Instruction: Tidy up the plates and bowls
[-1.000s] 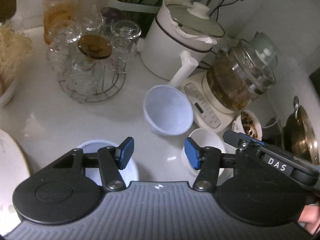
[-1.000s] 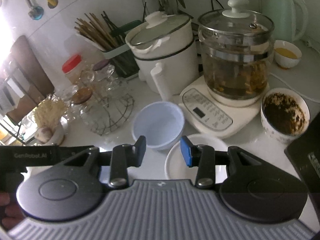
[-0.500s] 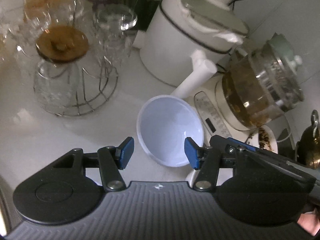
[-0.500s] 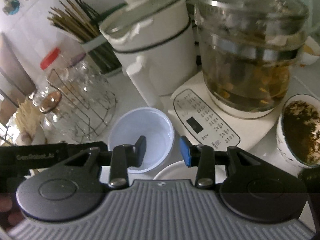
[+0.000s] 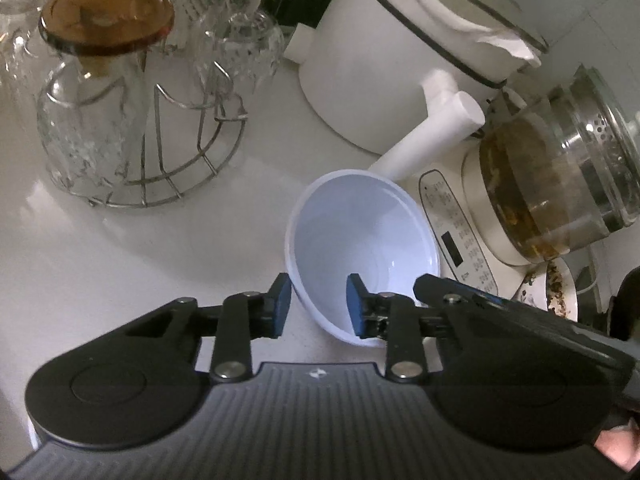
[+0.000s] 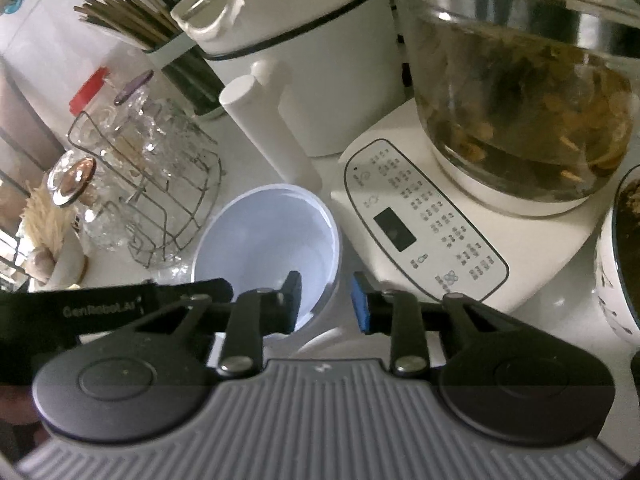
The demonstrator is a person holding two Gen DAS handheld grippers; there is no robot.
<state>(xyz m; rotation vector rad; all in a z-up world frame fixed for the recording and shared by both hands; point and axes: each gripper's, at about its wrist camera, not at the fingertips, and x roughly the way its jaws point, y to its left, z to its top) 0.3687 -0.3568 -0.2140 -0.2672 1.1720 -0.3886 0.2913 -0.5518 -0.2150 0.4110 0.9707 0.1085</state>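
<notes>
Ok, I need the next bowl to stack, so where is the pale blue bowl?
The pale blue bowl sits centre in both views on the white counter, beside the kettle base and below the white pot's handle; both tongs straddle its rim.

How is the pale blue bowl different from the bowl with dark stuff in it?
The pale blue bowl is plain and empty; the speckled bowl holds dark crumbly bits and has small marks on its white side. The pale blue bowl has a finger of each open gripper inside its rim; nothing reaches the speckled bowl. Both stand upright on the white counter.
</notes>
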